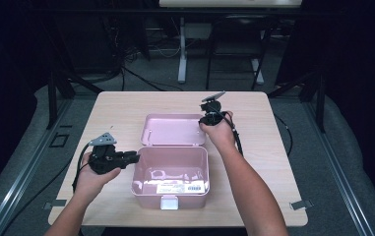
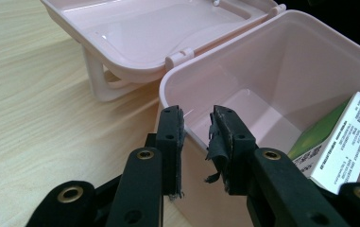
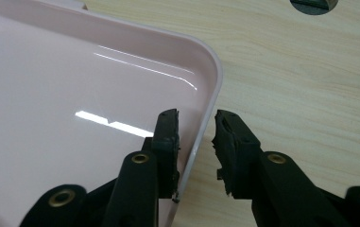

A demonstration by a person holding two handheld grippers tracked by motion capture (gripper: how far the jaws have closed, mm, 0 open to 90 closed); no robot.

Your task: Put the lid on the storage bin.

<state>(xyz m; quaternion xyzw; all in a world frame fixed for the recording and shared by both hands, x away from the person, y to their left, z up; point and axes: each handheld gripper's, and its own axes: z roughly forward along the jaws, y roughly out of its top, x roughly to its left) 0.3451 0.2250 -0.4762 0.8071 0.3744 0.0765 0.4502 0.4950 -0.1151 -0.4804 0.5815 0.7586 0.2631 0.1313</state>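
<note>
A: How far along with the pink plastic box with rounded corners (image 2: 281, 71)?

B: Standing open at the middle of the pale wooden table (image 1: 116, 113). Hinged pink lid (image 1: 172, 129) thrown right back, lying flat behind the box, inside face up. White and green cardboard carton (image 2: 343, 137) already resting inside, against the front wall.

A: And the grippers?

B: Left gripper (image 2: 196, 125) at the box's left wall, jaws apart, straddling the rim, one outside and one inside, not clamped on it. Right gripper (image 3: 196, 130) at the lid's right corner, jaws likewise apart, with the lid's edge between them; inner jaw close against the rim, outer one clear of it. No firm grip there yet.

A: So what remains?

B: Probably gripping that edge, swinging the lid over the box and snapping the white front latch (image 1: 169, 202) shut, with the left side steadying. None of that done so far.

A: Anything readable?

B: Barcode and rows of small print on the carton's white face, too fine to read. No brand legible anywhere.
</note>
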